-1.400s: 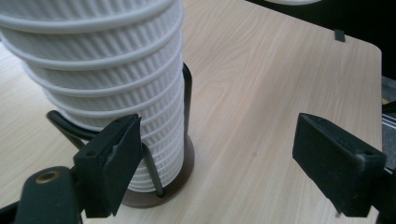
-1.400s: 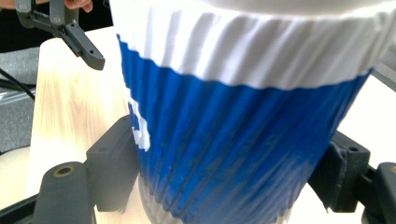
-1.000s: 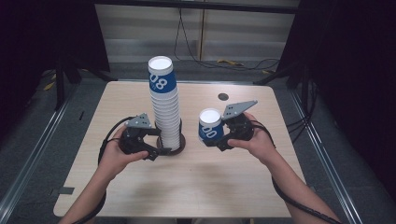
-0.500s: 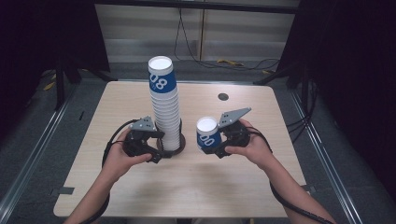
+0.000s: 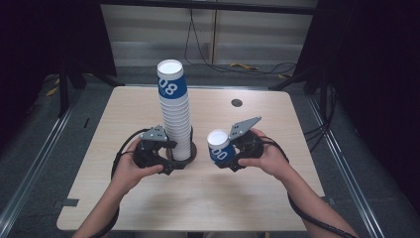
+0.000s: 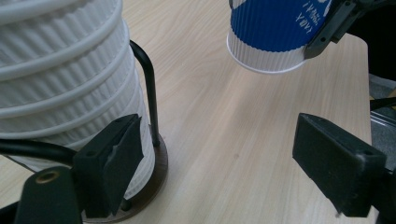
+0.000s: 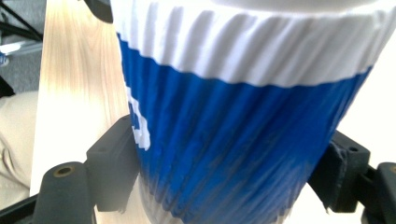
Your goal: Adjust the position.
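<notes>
A pale wooden counter (image 5: 148,198) sits in a dark room, and from the high view we see the right gripper (image 5: 233,156) with its jaws clamped on a blue-and-white cup (image 5: 219,147); over the last second it has drifted slightly toward the person, further from the cup stack (image 5: 176,116), so we judge the pulled-off cup is on its way to being set down. In the left gripper view, the left gripper (image 6: 224,172) has open jaws, one pad beside the stack's base in its wire holder (image 6: 148,93), the cup ahead and above. In the right gripper view, the cup fills the gap between both jaws.
</notes>
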`<state>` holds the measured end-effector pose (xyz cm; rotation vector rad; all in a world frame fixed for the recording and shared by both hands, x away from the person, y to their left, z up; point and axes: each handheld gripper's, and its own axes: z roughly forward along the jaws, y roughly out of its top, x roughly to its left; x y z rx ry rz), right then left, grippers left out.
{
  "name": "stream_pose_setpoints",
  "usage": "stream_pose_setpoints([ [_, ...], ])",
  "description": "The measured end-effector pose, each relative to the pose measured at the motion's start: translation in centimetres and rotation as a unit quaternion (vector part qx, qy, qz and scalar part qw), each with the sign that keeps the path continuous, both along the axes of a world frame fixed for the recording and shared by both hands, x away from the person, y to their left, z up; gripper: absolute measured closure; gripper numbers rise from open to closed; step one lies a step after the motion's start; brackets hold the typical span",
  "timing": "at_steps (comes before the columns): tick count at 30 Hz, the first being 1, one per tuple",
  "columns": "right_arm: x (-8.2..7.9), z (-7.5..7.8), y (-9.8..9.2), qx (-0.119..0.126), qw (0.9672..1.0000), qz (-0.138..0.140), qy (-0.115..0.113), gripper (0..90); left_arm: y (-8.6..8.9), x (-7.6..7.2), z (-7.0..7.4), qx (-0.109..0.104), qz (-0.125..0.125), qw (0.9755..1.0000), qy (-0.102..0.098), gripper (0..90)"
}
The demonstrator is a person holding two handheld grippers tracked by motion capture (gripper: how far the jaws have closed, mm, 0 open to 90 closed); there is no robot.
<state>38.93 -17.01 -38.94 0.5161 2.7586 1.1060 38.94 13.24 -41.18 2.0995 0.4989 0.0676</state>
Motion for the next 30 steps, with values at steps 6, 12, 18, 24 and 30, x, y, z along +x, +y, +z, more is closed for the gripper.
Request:
stream_pose_setpoints([
  [6,0.0,0.0,0.2,-0.021,0.9997,0.009,0.004,20.8,-0.1,-0.2,-0.4,-0.005,-0.001,1.0000,0.003,15.9],
  [12,-0.1,0.1,0.3,-0.041,0.9989,0.015,0.014,20.8,0.0,-0.3,-0.9,-0.004,0.000,1.0000,0.007,15.8],
  [18,0.1,0.1,0.6,-0.065,0.9973,0.025,0.021,20.8,-0.1,-0.4,-1.5,-0.006,0.000,0.9999,0.012,15.9],
  [24,0.1,0.3,0.9,-0.086,0.9954,0.033,0.025,20.7,-0.2,-0.6,-1.9,-0.005,-0.002,0.9999,0.014,15.8],
  [30,0.1,0.5,1.4,-0.113,0.9921,0.051,0.020,20.8,-0.4,-0.7,-2.0,-0.001,-0.006,0.9999,0.015,15.9],
])
